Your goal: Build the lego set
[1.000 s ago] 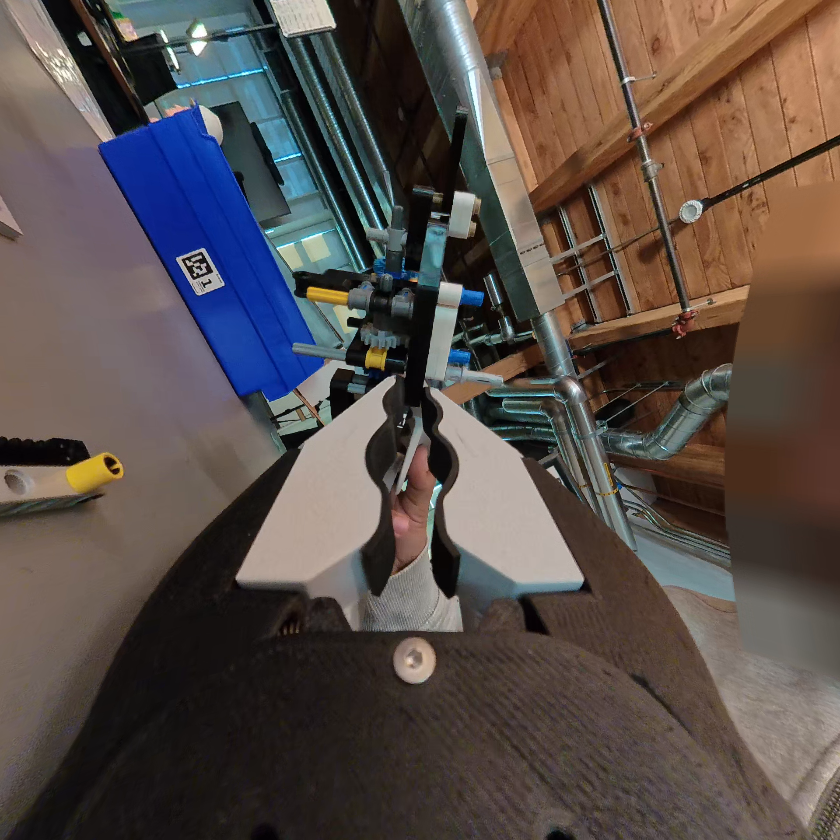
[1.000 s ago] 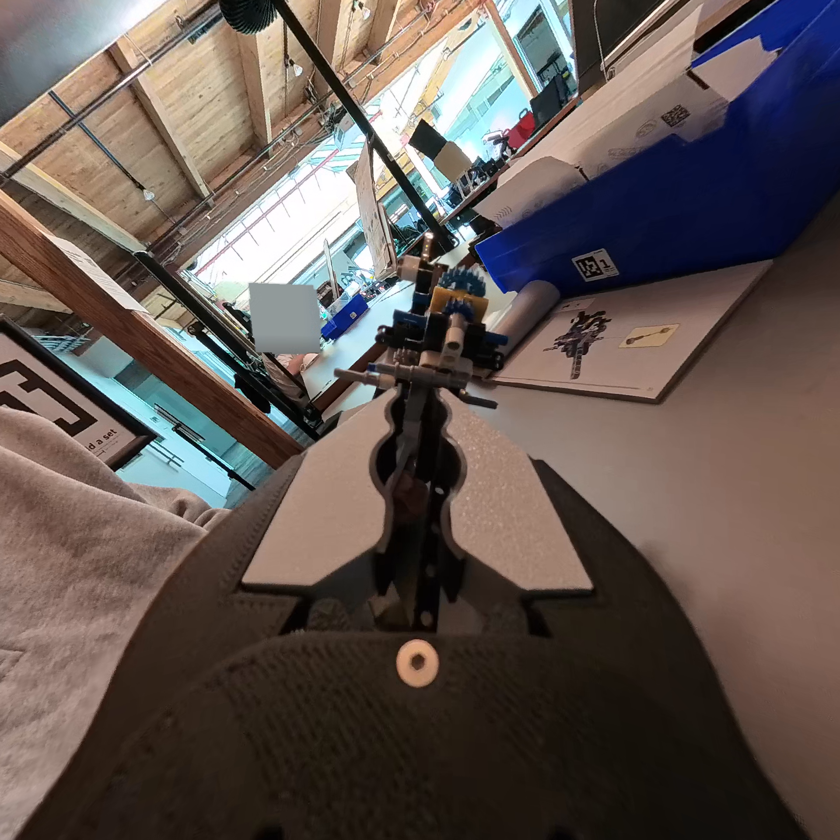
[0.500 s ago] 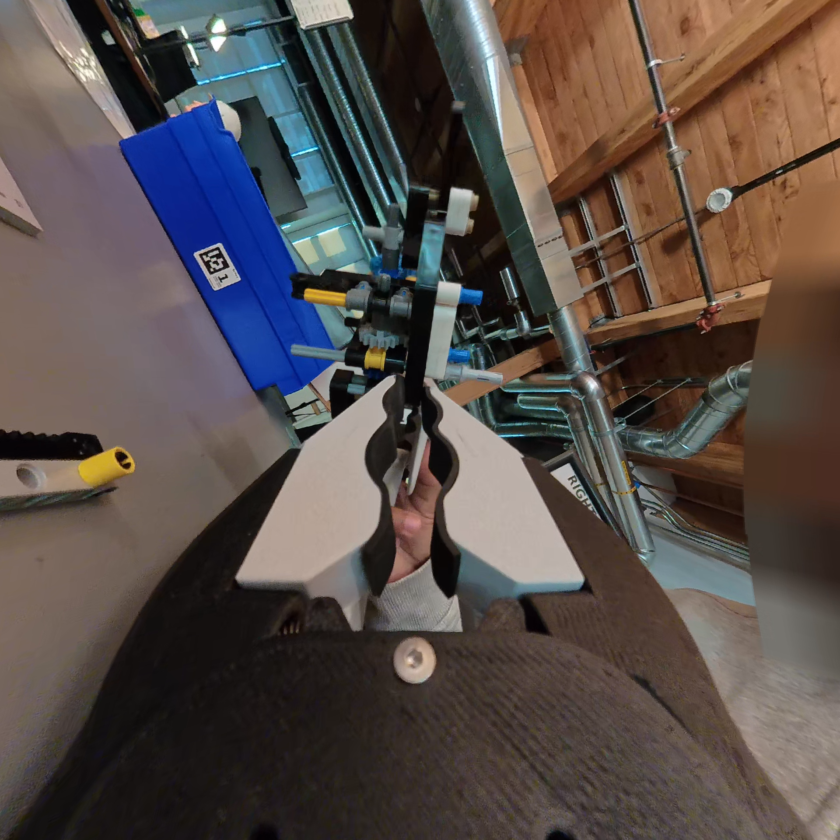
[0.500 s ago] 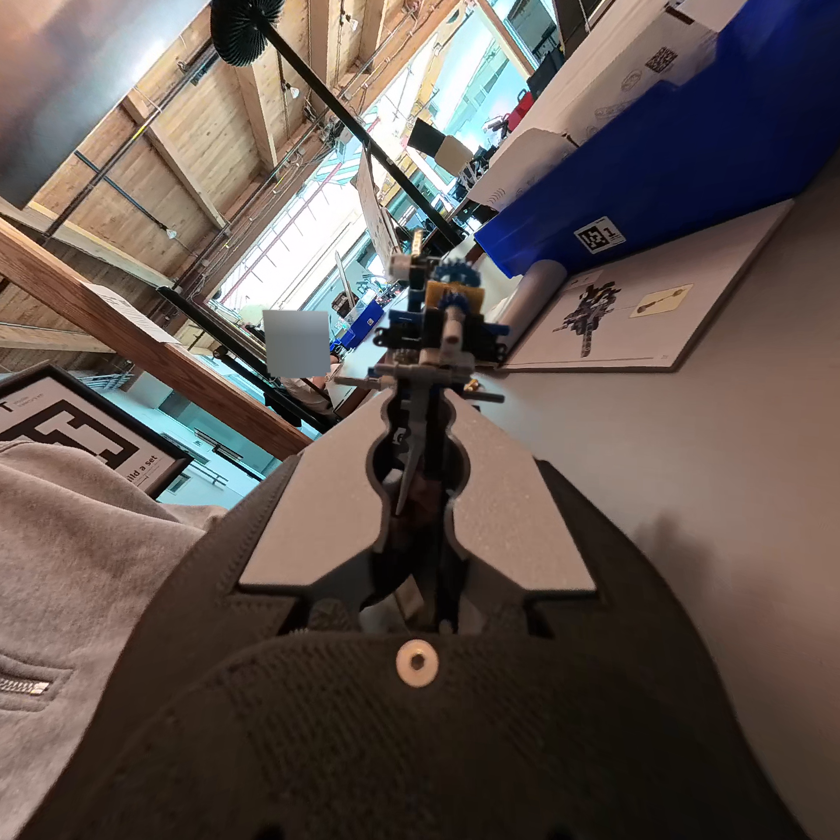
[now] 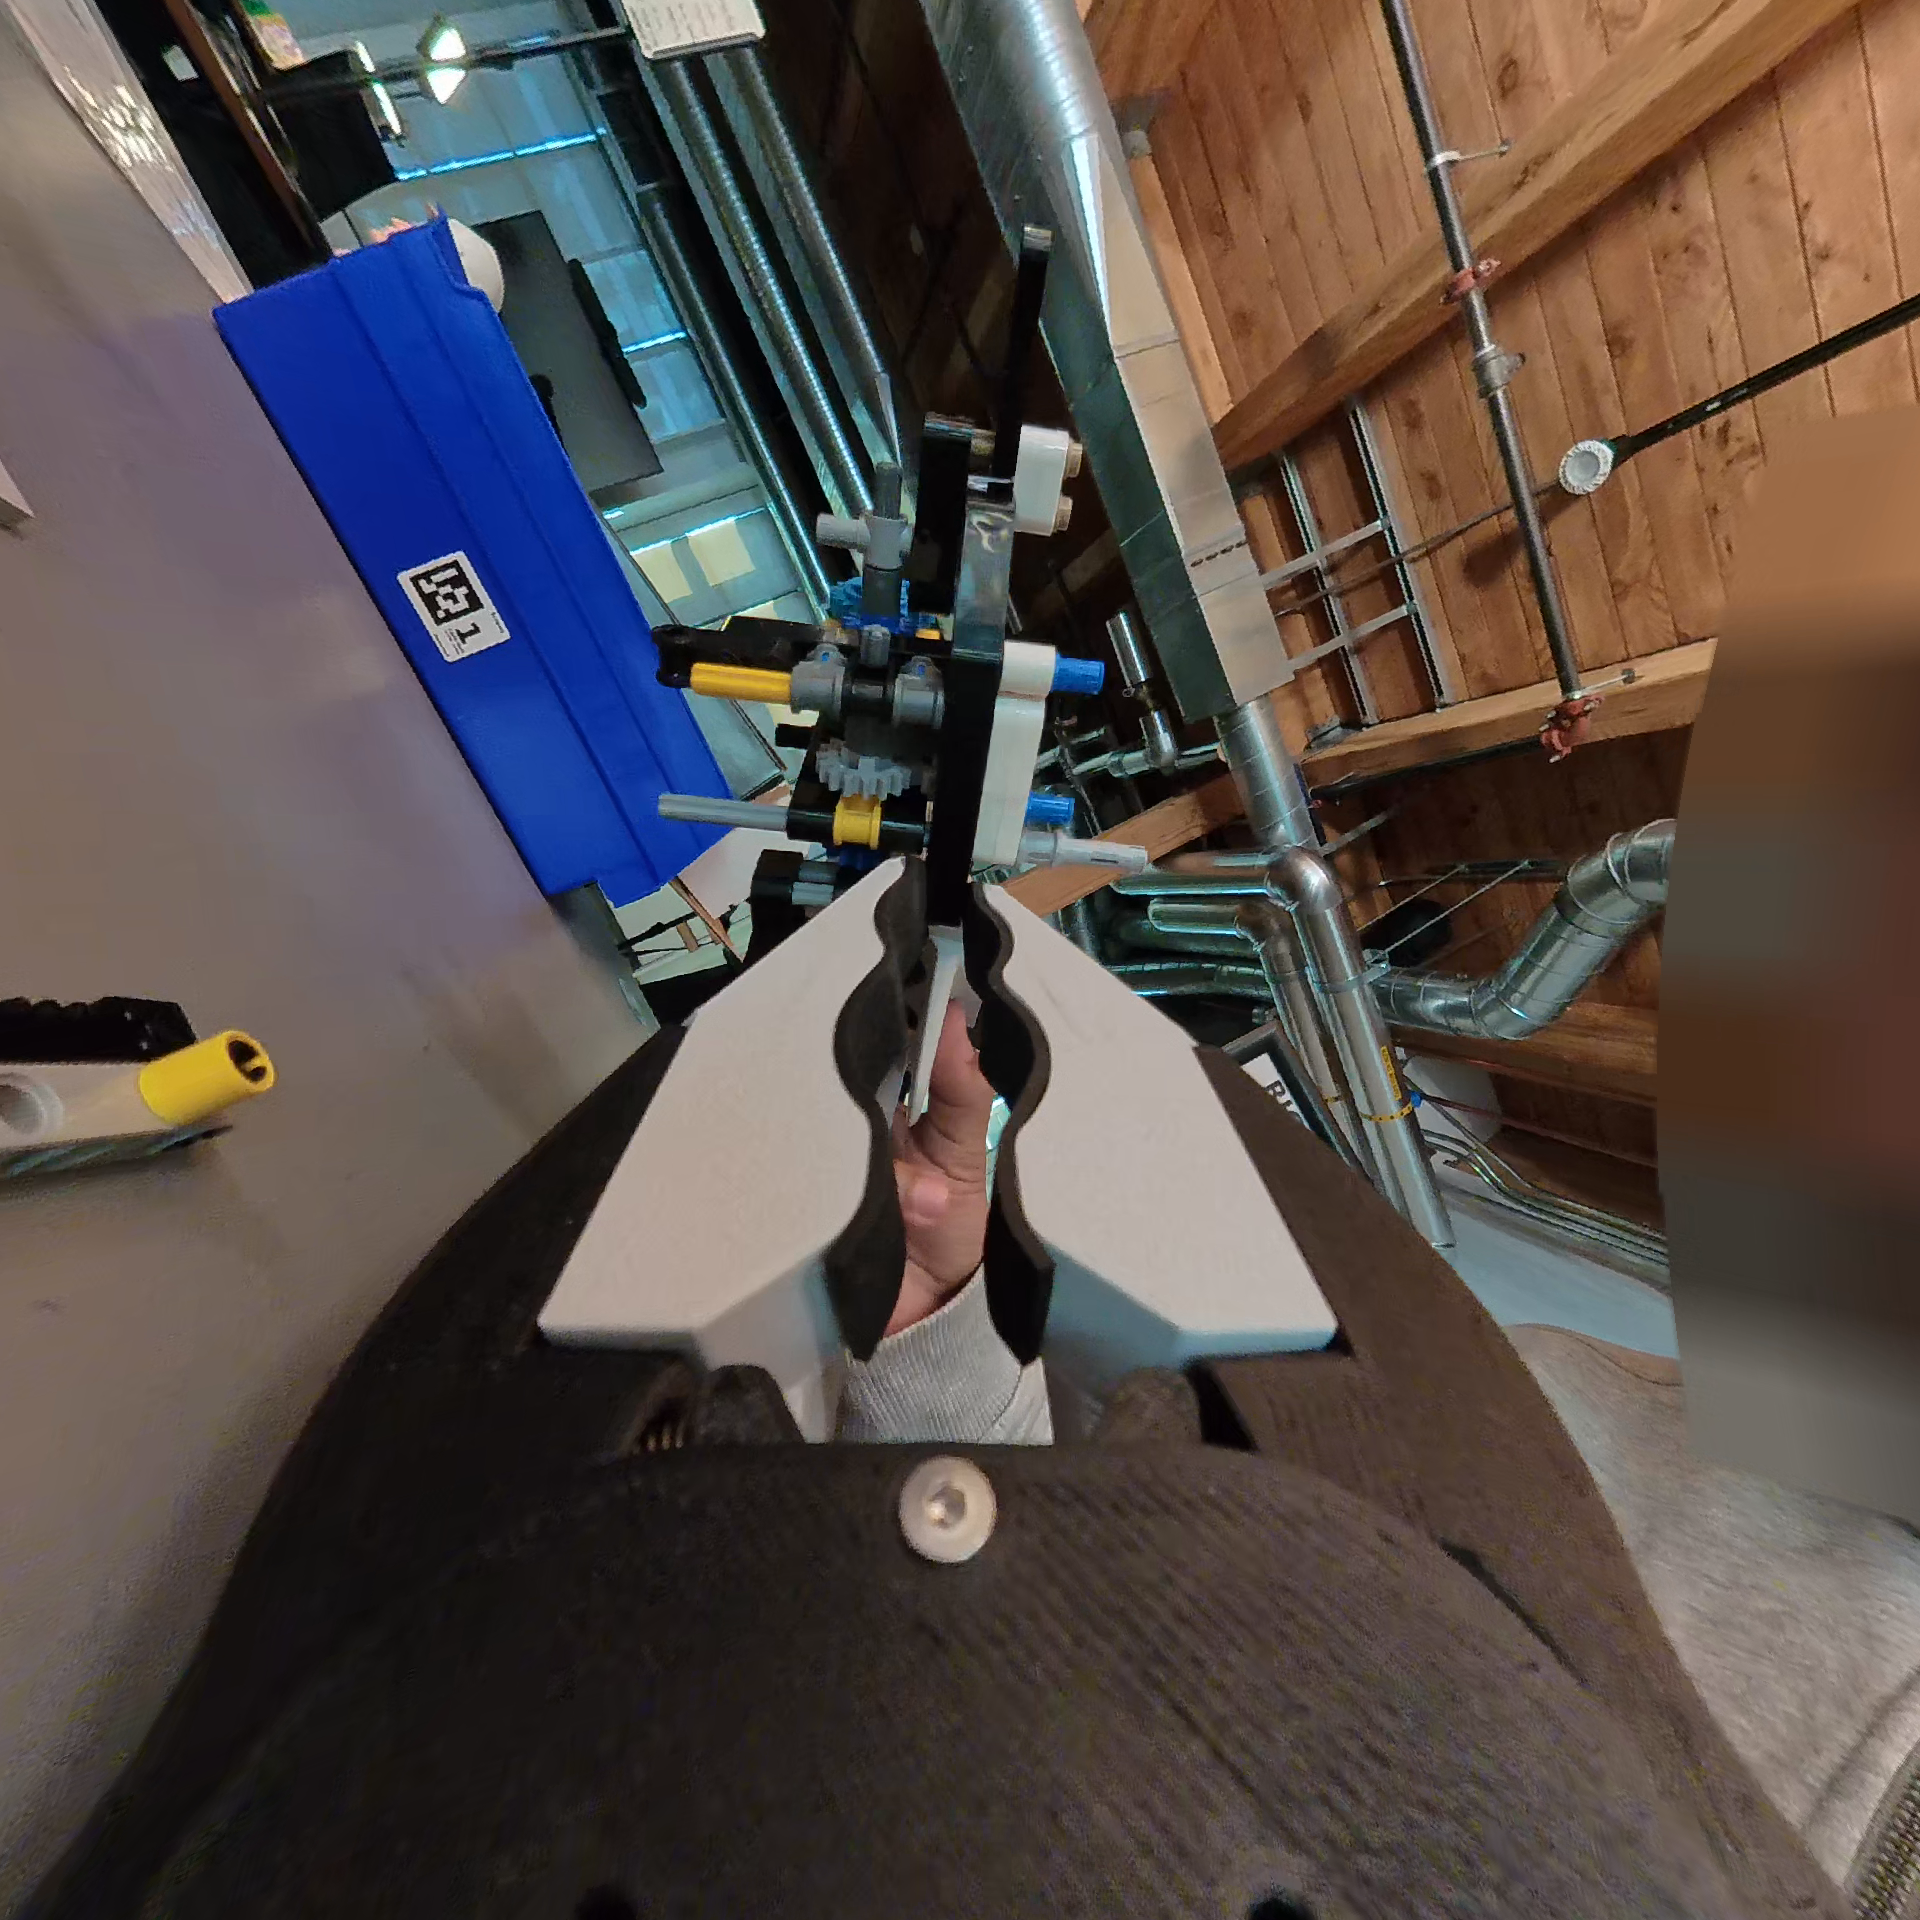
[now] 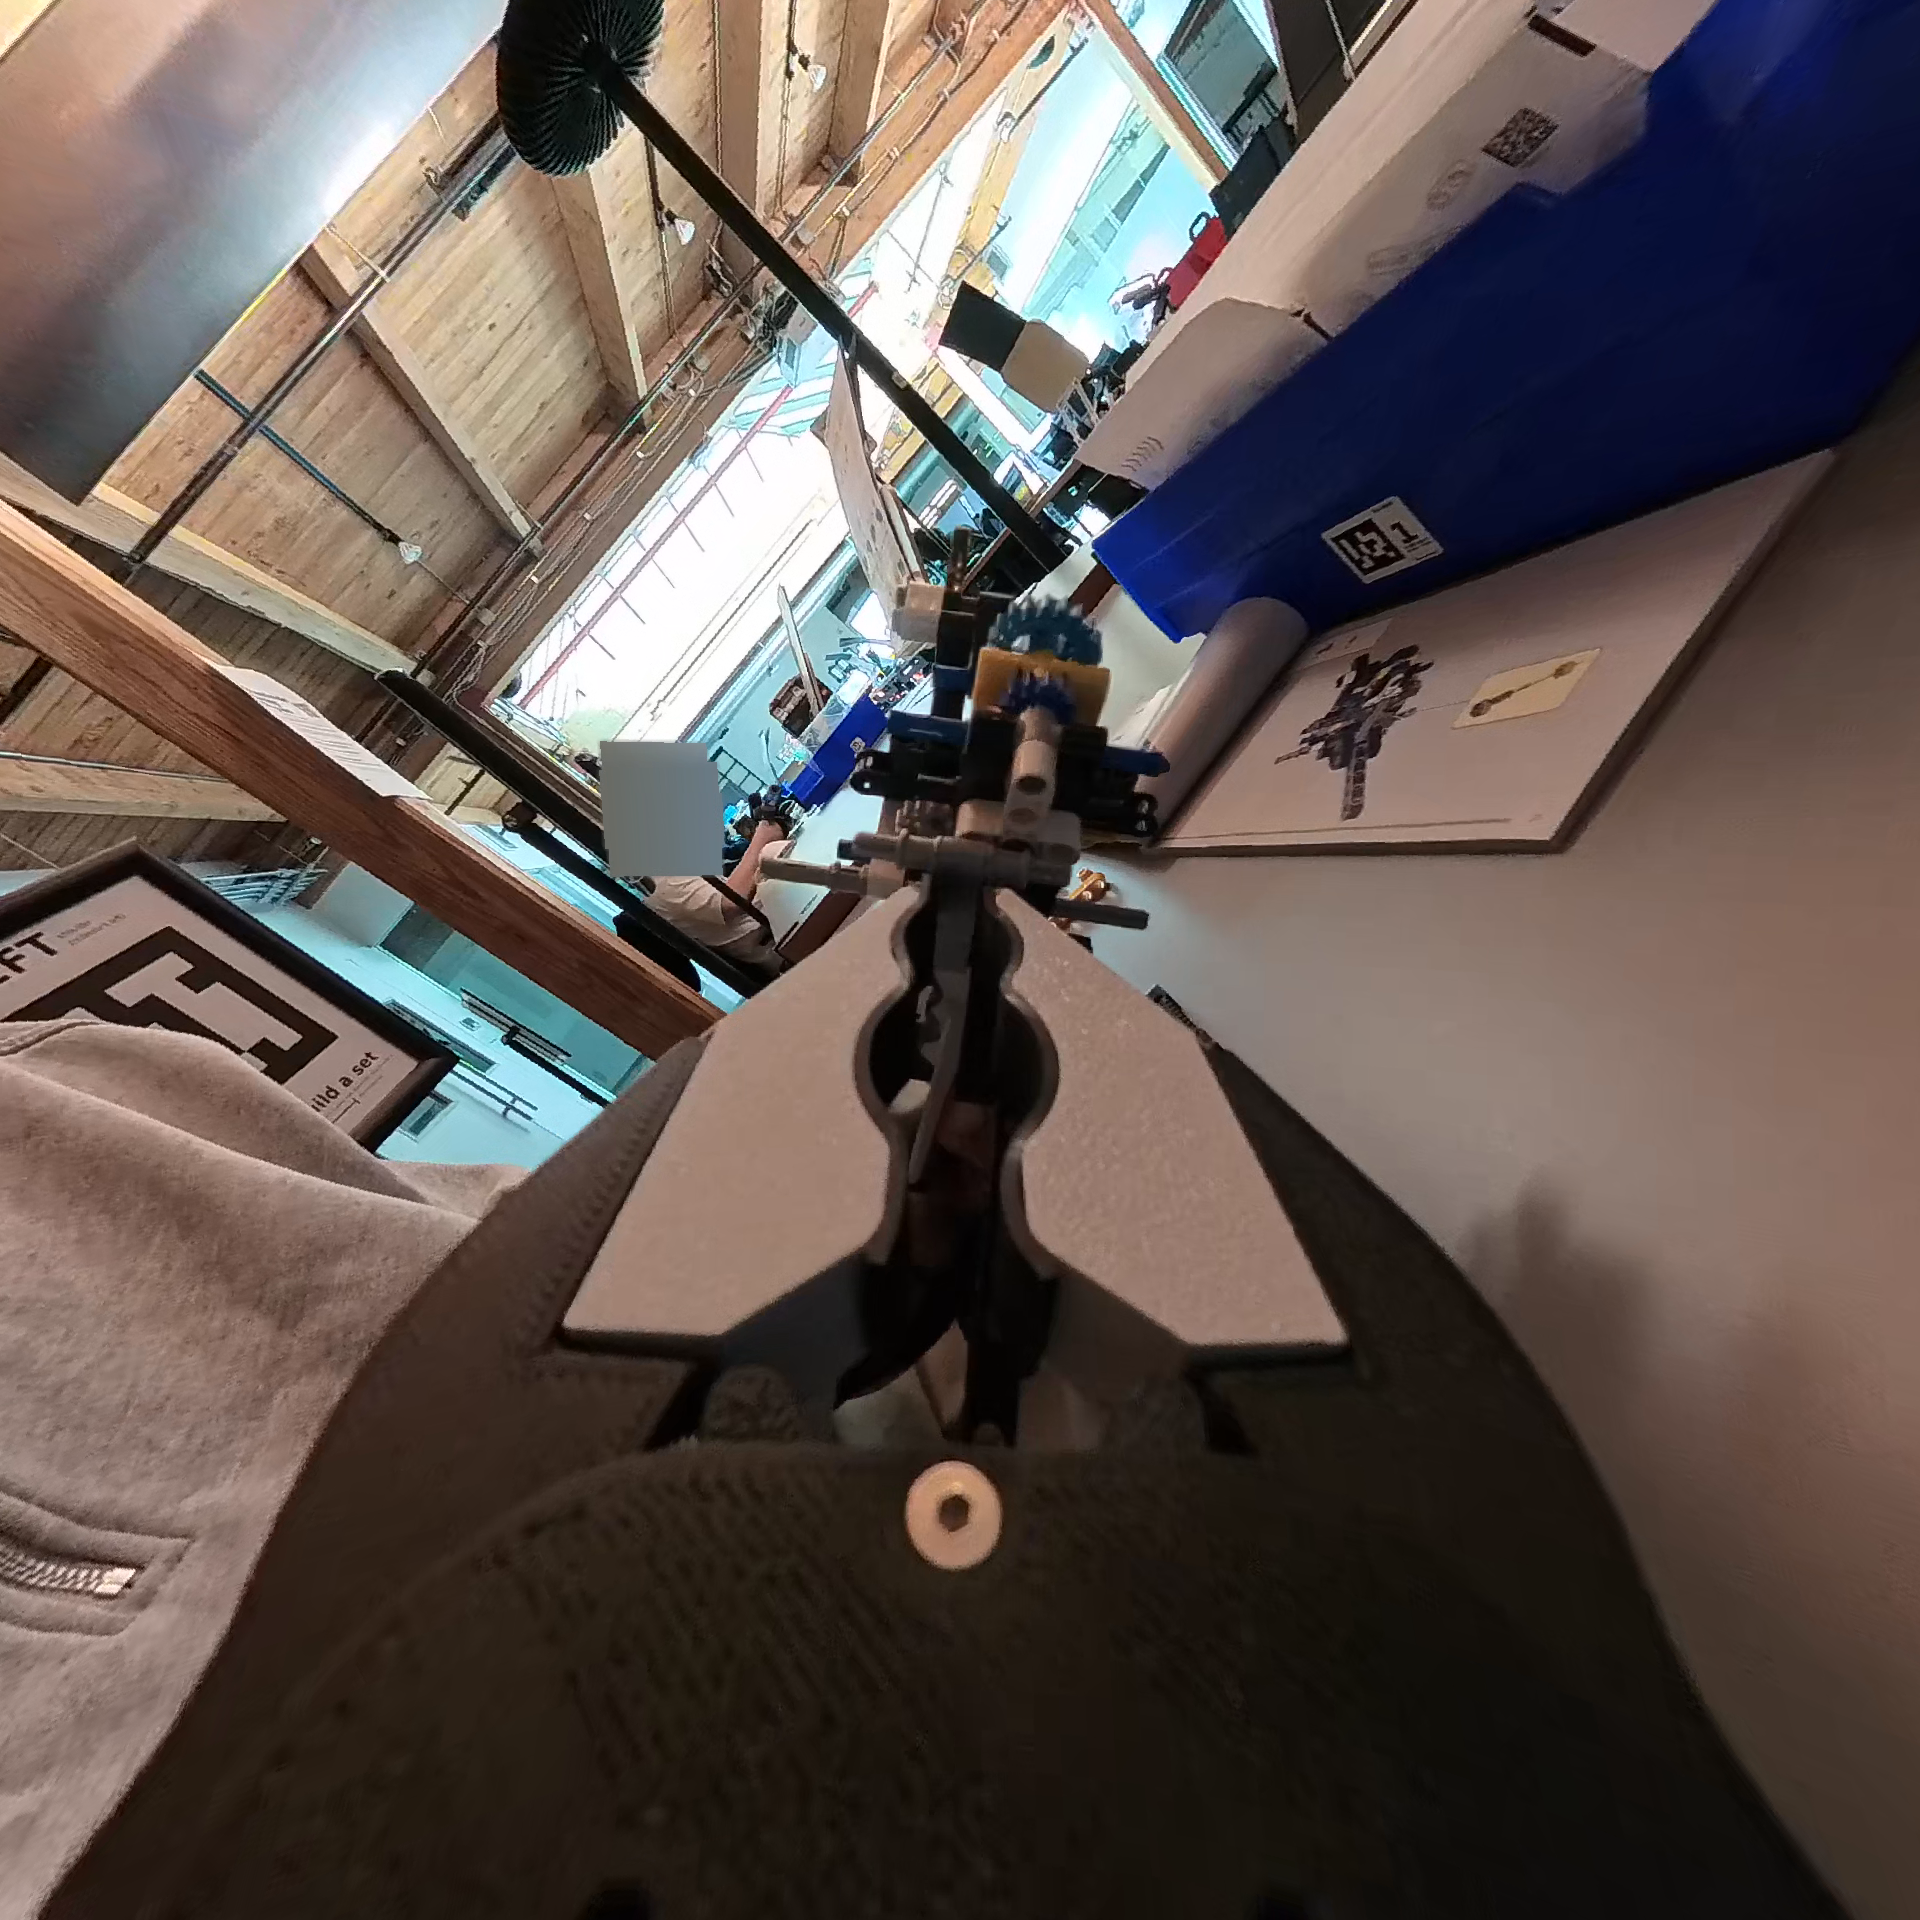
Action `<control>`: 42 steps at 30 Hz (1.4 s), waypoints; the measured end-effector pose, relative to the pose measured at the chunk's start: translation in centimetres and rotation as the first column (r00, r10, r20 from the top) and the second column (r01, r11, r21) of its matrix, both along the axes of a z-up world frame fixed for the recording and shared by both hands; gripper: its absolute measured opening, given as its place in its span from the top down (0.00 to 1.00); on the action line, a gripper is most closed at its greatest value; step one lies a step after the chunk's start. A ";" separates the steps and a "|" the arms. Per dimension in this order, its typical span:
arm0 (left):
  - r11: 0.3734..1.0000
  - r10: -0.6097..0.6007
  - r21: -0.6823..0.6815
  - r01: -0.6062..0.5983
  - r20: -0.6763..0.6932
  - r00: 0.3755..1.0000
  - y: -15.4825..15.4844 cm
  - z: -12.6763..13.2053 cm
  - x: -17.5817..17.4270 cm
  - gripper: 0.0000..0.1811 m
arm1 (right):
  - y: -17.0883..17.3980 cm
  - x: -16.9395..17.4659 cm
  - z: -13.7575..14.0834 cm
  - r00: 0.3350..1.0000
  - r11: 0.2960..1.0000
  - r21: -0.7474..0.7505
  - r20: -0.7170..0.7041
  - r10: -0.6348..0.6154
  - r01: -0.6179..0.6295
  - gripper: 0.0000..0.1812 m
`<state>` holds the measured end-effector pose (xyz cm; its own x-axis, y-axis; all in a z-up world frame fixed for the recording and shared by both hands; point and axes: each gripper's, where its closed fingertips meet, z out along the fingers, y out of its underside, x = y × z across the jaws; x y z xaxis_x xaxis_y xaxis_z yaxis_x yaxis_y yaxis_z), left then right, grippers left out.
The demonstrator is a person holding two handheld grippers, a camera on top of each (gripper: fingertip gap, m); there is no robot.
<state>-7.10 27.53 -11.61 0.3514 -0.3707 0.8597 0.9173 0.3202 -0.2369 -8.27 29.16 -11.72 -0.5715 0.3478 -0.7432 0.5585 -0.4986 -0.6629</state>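
my left tongs (image 5: 943,894) and right tongs (image 6: 961,906) both pinch narrow on the lego assembly (image 5: 935,686), held off the table (image 5: 208,831).

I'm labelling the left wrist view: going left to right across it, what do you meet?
Loose yellow-tipped piece on the grey table → blue bin → lego assembly gripped by the left gripper → silver duct → wooden wall.

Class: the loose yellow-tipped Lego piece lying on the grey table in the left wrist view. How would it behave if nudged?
The yellow-tipped piece looks round at its end, so it may roll. It seems small hard plastic, probably light and stiff. The table looks smooth, so it could slide.
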 end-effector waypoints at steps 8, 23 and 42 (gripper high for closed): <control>1.000 -0.005 0.019 0.004 0.016 1.000 -0.2 0.1 -0.1 0.98 | -0.2 -0.1 -0.2 1.000 0.999 0.036 0.019 -0.023 0.022 0.97; 0.999 -0.035 -0.023 0.035 0.023 0.999 1.1 -0.4 0.9 1.00 | 1.1 -1.1 -1.9 0.986 0.989 0.068 0.089 -0.138 0.132 1.00; 0.989 0.054 -0.142 -0.049 0.036 0.998 -1.0 -1.2 -1.8 1.00 | 5.6 -1.1 -4.8 0.950 0.954 0.200 0.173 -0.261 0.225 1.00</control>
<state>-8.86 26.58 -12.82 0.3314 -0.2268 0.9158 0.9100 0.3331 -0.2468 -9.40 34.81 -16.54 -0.3029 0.5930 -0.7461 0.5624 -0.5208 -0.6422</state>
